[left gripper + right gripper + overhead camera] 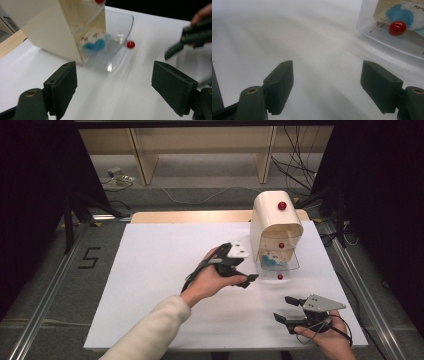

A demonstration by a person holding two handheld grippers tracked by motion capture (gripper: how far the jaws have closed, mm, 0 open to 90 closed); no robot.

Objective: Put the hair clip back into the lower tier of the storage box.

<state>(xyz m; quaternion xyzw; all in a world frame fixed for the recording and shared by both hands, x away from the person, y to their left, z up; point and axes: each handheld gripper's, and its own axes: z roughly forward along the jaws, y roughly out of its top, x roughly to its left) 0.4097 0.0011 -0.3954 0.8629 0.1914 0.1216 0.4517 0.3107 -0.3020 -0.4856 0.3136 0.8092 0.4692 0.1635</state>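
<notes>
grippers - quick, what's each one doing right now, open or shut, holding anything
Left gripper: open, holding nothing, beside the clear drawer of the cream box.
Right gripper: open, holding nothing, over the white table.

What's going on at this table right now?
A person works at a white table with a gripper in each hand. The left gripper sits open and empty just beside a cream box whose clear flap with a red knob lies open on the table. A blue and white soft item sits inside. The right gripper rests open and empty nearer the person.
</notes>
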